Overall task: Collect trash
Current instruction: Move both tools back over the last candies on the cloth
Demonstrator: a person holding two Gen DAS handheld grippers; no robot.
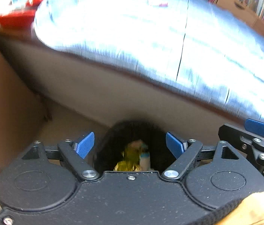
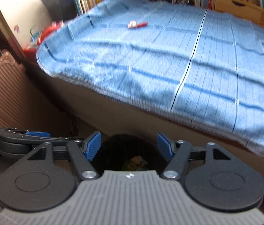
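Your left claw [image 1: 130,145] and right claw [image 2: 129,146] both hang spread and empty over the black bin [image 1: 132,131] holding wrappers [image 1: 132,157], just beside the bed's [image 2: 150,56] near edge, a red-and-white scrap [image 2: 136,24] lying far across it.

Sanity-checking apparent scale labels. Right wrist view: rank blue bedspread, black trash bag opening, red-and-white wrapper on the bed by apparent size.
1. blue bedspread, fills most of the frame
2. black trash bag, near the camera, partly hidden, so its rank is unsure
3. red-and-white wrapper, small and far

Ribbed woven cloth bedspread [image 2: 169,60], matt black plastic tool [image 2: 130,148] with textured, perhaps rubber, blue pads [image 2: 92,146].
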